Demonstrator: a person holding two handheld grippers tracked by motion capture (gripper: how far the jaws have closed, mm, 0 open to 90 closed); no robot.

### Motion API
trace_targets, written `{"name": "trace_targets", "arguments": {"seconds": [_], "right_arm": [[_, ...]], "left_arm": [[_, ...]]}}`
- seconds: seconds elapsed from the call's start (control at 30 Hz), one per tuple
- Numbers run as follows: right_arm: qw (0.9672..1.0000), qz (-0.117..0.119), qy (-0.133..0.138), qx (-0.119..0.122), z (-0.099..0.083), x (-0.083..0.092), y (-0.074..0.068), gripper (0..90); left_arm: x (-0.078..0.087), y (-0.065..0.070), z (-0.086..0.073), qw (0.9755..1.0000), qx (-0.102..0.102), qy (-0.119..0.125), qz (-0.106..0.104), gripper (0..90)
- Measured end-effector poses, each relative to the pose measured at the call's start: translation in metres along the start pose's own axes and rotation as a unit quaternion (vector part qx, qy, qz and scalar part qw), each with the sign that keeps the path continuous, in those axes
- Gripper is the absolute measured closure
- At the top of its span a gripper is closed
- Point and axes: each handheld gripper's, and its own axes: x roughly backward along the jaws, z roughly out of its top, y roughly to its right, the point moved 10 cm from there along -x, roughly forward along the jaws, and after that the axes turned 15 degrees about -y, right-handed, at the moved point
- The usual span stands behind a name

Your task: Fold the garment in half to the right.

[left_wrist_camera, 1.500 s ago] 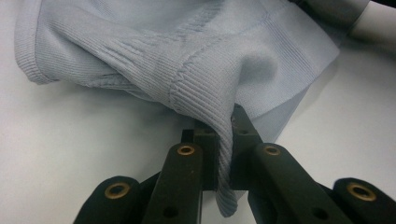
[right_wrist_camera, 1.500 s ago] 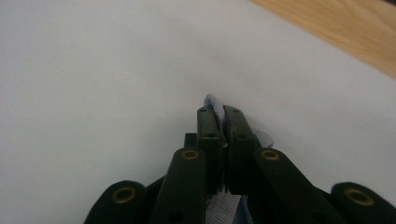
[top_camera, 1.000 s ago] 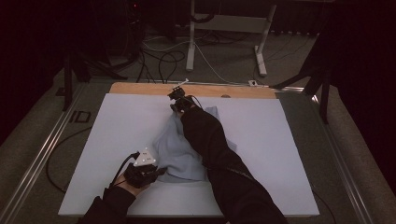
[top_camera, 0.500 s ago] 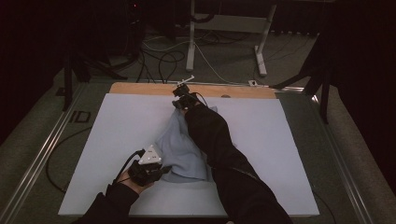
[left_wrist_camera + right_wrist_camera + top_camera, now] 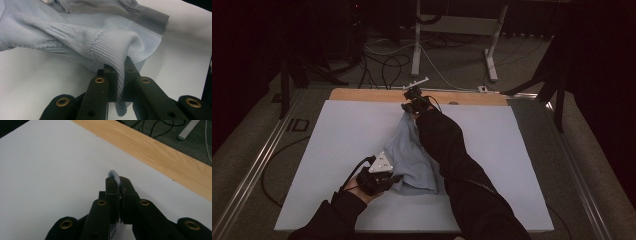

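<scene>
I'm pinching the pale blue knit sweater (image 5: 75, 37) with both: left gripper (image 5: 120, 67) clamping ribbed hem, right gripper (image 5: 119, 185) clamping an edge, mostly hidden between jaws; wooden strip (image 5: 160, 157) lying beyond.

A white sheet (image 5: 337, 150) covered most of the desk, leaving a strip of bare wood (image 5: 362, 94) along the far edge. Beyond it, loose cables (image 5: 387, 60) lay tangled on the grey floor (image 5: 452, 55) around a white metal stand (image 5: 489, 50). A dark object, perhaps a chair, stood at far right (image 5: 557, 75).
</scene>
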Motion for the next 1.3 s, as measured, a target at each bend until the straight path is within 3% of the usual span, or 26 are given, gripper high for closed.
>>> {"name": "trace_targets", "arguments": {"seconds": [0.47,1.3], "right_arm": [[0.9999,0.001,0.011,-0.006,-0.005,0.014,0.012,87.4],[0.9993,-0.009,0.021,-0.031,-0.034,0.035,0.061,87.5]], "left_arm": [[-0.003,0.009,0.016,0.9997,-0.022,0.0,-0.005,86.8],[-0.024,0.031,0.052,0.9983,-0.051,0.004,-0.029,86.8]]}}
